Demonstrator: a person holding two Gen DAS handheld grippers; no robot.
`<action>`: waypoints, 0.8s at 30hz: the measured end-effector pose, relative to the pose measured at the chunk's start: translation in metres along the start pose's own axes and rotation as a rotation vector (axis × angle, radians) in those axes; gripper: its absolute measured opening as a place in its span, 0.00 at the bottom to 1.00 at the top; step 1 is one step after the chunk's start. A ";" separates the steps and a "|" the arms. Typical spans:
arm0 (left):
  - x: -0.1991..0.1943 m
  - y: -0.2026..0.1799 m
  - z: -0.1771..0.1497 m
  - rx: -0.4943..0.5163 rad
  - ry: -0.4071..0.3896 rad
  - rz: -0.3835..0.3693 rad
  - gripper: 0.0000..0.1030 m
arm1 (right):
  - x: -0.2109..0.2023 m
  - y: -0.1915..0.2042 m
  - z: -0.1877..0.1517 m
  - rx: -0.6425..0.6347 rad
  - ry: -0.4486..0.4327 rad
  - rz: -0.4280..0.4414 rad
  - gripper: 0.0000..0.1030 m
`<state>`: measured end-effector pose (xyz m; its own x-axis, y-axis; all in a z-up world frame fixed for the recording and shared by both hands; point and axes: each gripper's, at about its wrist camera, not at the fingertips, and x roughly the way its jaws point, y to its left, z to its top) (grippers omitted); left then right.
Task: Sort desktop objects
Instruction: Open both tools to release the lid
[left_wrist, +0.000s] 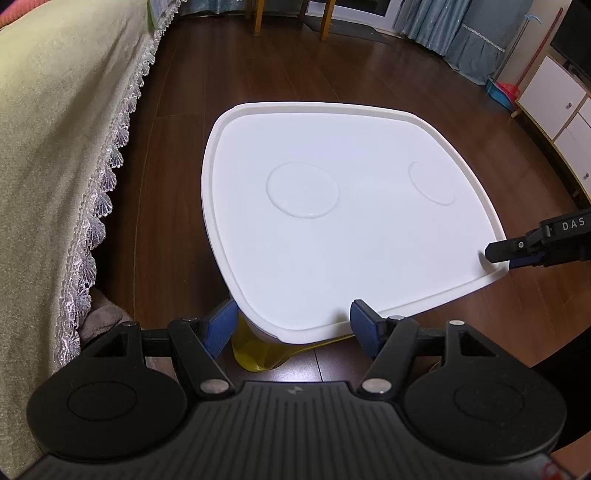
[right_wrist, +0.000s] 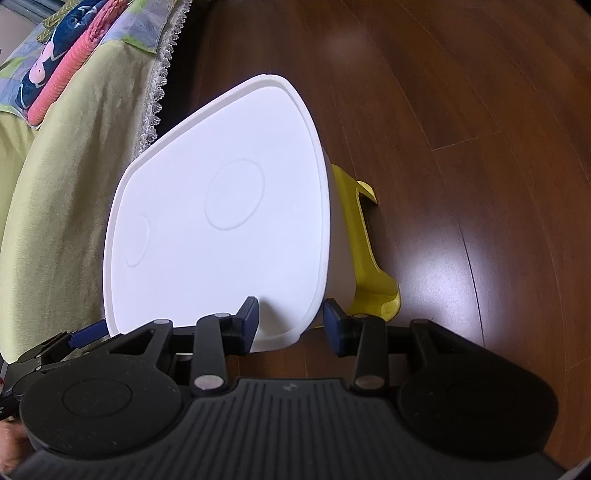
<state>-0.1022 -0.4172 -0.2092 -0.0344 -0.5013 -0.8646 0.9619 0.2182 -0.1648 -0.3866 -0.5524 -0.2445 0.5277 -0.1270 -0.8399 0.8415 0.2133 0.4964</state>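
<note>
White surface (left_wrist: 354, 229) bare, no objects left on it to sort; left gripper (left_wrist: 291, 325) and right gripper (right_wrist: 291, 325) at its near edge, both spread wide, empty.

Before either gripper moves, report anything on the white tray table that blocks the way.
Nothing visible does. The white tray table carries no objects, only two moulded circles. The left gripper and right gripper are both open at its near edge, holding nothing.
</note>
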 end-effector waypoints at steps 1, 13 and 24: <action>0.000 0.000 0.000 -0.002 0.001 0.001 0.65 | 0.000 0.000 0.000 -0.003 0.002 -0.001 0.34; -0.035 -0.014 -0.029 -0.026 0.005 0.105 0.72 | -0.019 0.022 -0.040 -0.117 -0.020 -0.106 0.74; -0.079 -0.055 -0.064 -0.017 -0.057 0.166 0.99 | -0.077 0.044 -0.090 -0.229 -0.184 -0.184 0.99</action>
<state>-0.1695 -0.3366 -0.1625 0.1405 -0.5039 -0.8523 0.9483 0.3158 -0.0304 -0.4006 -0.4462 -0.1775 0.3992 -0.3513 -0.8469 0.8874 0.3803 0.2605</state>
